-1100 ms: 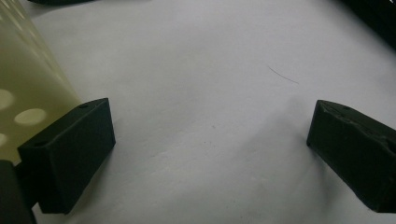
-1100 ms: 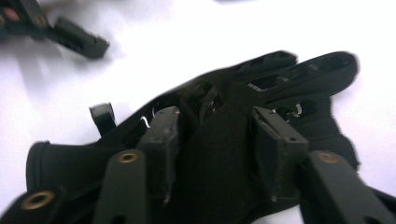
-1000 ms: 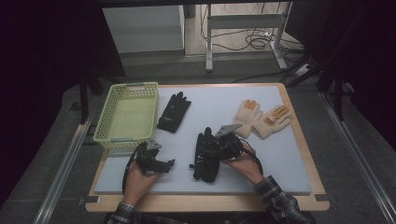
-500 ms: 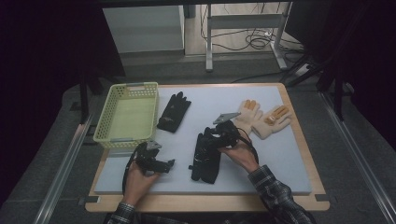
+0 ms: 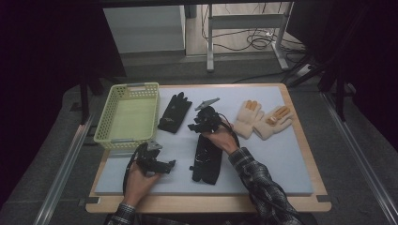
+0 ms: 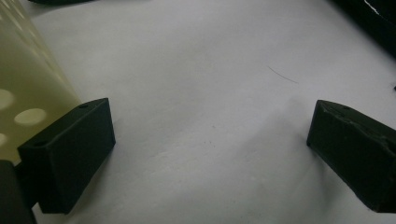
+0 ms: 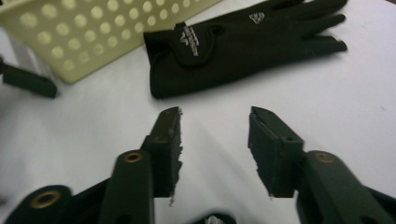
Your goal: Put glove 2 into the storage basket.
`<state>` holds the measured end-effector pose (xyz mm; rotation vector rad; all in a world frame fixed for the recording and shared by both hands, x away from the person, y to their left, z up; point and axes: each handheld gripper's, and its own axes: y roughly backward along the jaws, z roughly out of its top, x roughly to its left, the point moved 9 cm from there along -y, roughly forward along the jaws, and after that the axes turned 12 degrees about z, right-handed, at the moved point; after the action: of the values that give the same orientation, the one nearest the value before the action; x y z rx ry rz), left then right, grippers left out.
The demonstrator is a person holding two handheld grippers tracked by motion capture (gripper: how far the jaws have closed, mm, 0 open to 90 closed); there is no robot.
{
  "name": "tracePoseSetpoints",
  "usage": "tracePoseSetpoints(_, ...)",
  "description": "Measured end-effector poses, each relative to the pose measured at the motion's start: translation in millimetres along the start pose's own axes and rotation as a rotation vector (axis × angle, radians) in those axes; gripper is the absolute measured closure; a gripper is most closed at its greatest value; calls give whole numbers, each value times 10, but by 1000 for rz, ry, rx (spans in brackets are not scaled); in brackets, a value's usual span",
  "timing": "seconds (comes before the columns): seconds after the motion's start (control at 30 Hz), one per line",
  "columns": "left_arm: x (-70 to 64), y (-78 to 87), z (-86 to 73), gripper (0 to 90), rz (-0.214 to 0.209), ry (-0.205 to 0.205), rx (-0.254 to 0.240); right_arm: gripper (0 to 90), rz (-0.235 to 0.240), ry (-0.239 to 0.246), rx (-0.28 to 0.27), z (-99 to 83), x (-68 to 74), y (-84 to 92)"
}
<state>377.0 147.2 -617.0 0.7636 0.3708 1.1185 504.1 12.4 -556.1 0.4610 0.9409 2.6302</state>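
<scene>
Since the earlier frames the right tongs (image 5: pixel 199 123) have travelled from the lower centre of the high view up toward its middle, leaving one black fabric glove (image 5: pixel 207 159) flat on the pale grey surface (image 5: pixel 286 159). Their jaws have just been closing, yet they stand partly apart with nothing between them. Lower left, the left tongs (image 5: pixel 165 165) rest wide open and empty, beside the pale yellow perforated plastic basket (image 5: pixel 126 137).

Just ahead of the right tongs, a second black fabric glove (image 7: pixel 243 39) lies beside the basket. A grab at its thin edge risks pinching only one layer, so it could slip or drag against the basket wall.

By count: two black gloves, two cream-and-orange knitted gloves (image 5: pixel 263 119) at centre right, and one basket.
</scene>
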Motion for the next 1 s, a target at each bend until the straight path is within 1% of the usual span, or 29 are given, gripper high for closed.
tracePoseSetpoints(0.07,0,0,0,12,0,0,0,574,9,-1,1,62,-20,-87)
tracePoseSetpoints(0.13,-2,0,1,12,-1,1,-1,593,18,9,3,133,-31,-187)
tracePoseSetpoints(0.2,-4,0,0,12,-2,4,0,593,21,24,7,187,-36,-268)
tracePoseSetpoints(0.27,0,0,0,12,0,0,-1,587,24,25,11,243,-27,-357)
tracePoseSetpoints(0.4,-5,1,0,12,-1,4,-1,539,21,32,8,340,-57,-561)
tracePoseSetpoints(0.47,-4,1,0,13,-1,3,-1,520,23,38,13,361,-73,-632)
tracePoseSetpoints(0.57,-2,0,1,13,0,0,-2,489,37,39,13,388,-73,-739)
tracePoseSetpoints(0.6,-5,1,0,13,-1,4,-1,479,40,44,13,393,-72,-780)
tracePoseSetpoints(0.7,-1,0,1,13,-1,0,-2,476,27,56,35,374,-82,-886)
tracePoseSetpoints(0.73,-5,1,0,13,-1,4,-1,500,13,69,48,355,-99,-926)
tracePoseSetpoints(0.77,-4,1,0,12,-1,3,-1,522,7,69,60,338,-103,-946)
tracePoseSetpoints(0.8,-1,0,1,12,0,0,-2,576,4,74,68,324,-103,-965)
tracePoseSetpoints(0.83,-4,0,0,12,-1,3,-1,622,0,76,63,326,-100,-962)
tracePoseSetpoints(0.93,-1,0,1,12,-1,0,-1,708,5,43,56,332,-110,-933)
tracePoseSetpoints(0.97,-5,0,0,12,-1,4,-1,767,9,43,51,338,-118,-914)
tracePoseSetpoints(1.0,-4,0,0,12,-1,3,-1,853,-4,39,40,354,-133,-870)
